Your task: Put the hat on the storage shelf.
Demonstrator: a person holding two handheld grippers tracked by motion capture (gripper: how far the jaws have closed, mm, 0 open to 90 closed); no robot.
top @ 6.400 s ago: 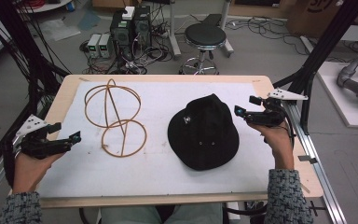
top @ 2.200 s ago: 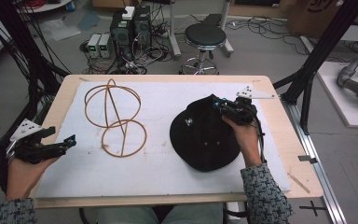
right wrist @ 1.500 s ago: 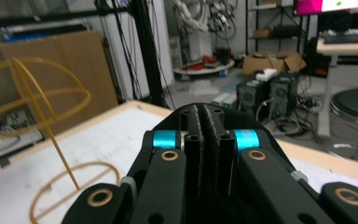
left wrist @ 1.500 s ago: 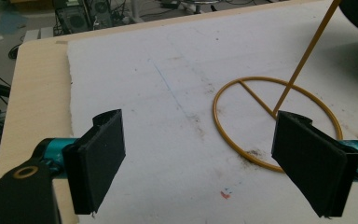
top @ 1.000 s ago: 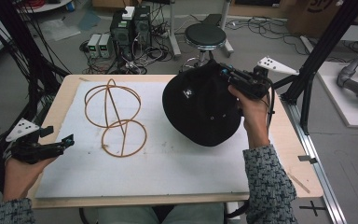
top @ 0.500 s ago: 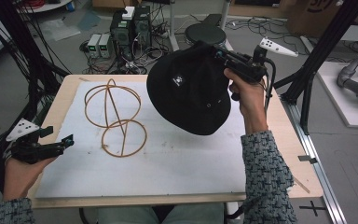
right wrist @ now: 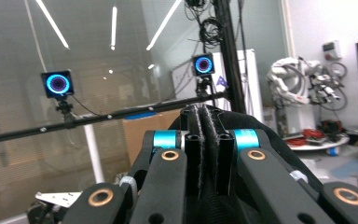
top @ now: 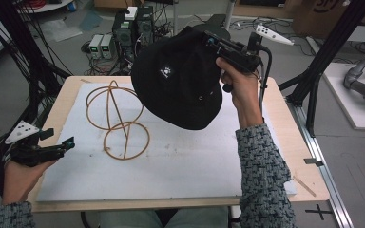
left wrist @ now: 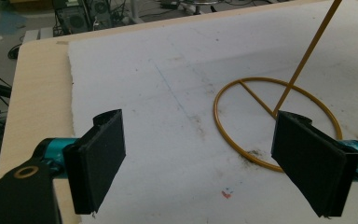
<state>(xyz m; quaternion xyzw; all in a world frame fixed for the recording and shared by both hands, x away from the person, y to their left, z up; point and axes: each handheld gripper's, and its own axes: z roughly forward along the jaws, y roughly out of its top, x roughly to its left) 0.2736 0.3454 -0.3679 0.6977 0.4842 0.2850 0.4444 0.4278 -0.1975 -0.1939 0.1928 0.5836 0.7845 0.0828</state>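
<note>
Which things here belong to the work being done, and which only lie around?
In use:
- black bucket hat, lifted off the table
- right gripper, shut on its brim
- wire hat stand
- left gripper, open near the stand's base ring

Lying about:
- computer boxes on the floor
- stool

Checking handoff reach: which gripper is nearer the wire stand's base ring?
Left. The left gripper hovers open just beside the base ring; the right gripper is raised above the table's far side, clamping the hat.
</note>
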